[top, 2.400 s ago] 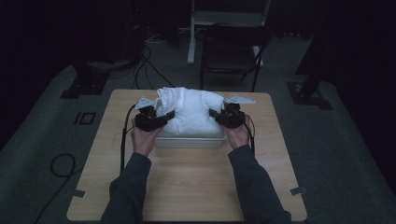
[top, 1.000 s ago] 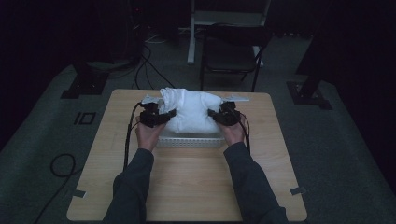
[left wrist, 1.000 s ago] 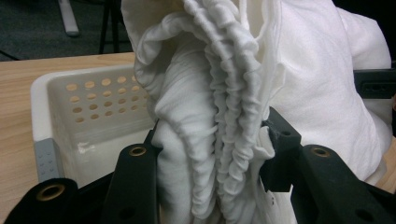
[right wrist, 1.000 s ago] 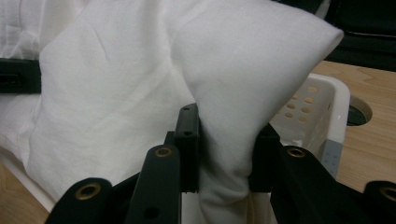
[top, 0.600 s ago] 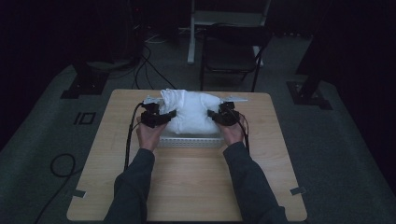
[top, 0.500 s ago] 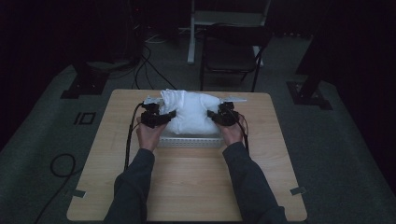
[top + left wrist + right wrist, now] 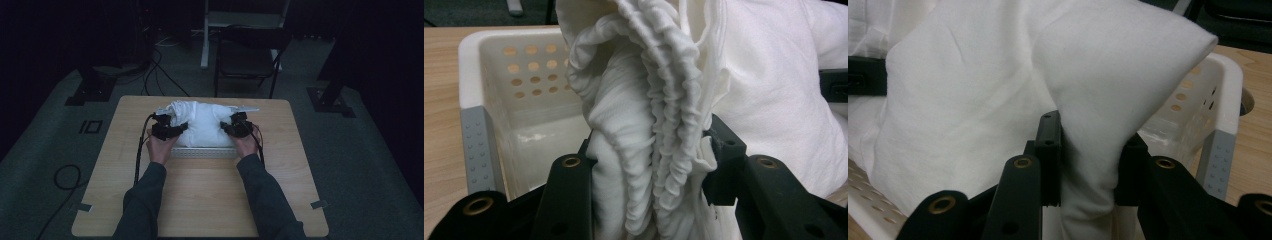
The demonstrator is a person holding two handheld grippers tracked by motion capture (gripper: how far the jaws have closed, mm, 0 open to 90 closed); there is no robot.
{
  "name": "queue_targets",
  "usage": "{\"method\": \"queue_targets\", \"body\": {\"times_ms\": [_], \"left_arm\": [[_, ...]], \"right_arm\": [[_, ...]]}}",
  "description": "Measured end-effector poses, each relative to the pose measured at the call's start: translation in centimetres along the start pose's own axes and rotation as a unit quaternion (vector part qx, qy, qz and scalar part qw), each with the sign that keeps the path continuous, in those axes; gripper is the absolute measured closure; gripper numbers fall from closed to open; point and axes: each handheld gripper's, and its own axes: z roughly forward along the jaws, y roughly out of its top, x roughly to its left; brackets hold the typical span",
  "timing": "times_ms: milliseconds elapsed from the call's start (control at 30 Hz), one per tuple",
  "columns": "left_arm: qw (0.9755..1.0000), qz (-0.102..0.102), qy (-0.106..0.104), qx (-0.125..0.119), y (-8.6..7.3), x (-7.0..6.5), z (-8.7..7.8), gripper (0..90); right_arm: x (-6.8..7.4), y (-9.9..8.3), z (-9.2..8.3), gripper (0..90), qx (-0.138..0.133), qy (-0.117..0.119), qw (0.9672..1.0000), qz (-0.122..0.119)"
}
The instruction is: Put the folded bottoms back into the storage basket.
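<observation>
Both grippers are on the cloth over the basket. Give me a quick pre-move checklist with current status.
1. Left gripper clamped on the bunched white cloth: ok.
2. Right gripper clamped on a fold of the cloth: ok.
3. Cloth sits over the white perforated plastic basket: ok.
4. Cloth fully inside the basket: not ok, it piles above the rim.
5. Basket fully on the wooden table: ok.
6. Cloth snagged underneath: cannot tell.

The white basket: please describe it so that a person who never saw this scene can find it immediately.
On the wooden table, look at the far half, between the person's two hands. There the white basket sits under a heaped white cloth that the left gripper and right gripper clamp from each side. Round holes in its plastic walls and grey corner strips set it apart.
</observation>
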Motion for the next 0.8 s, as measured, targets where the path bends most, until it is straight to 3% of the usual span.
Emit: {"method": "queue_targets", "body": {"times_ms": [300, 800], "left_arm": [[0.9998, 0.008, 0.015, 0.01, -0.3, -0.4, 0.6, 56.9], [0.9994, 0.003, 0.025, 0.024, -1.1, -0.4, 1.4, 56.8]], "right_arm": [[-0.2, -0.7, 0.5, 71.6, 0.009, -0.005, 0.9999, 0.005], [-0.3, -1.3, 1.4, 71.5, 0.025, -0.007, 0.9996, 0.008]]}}
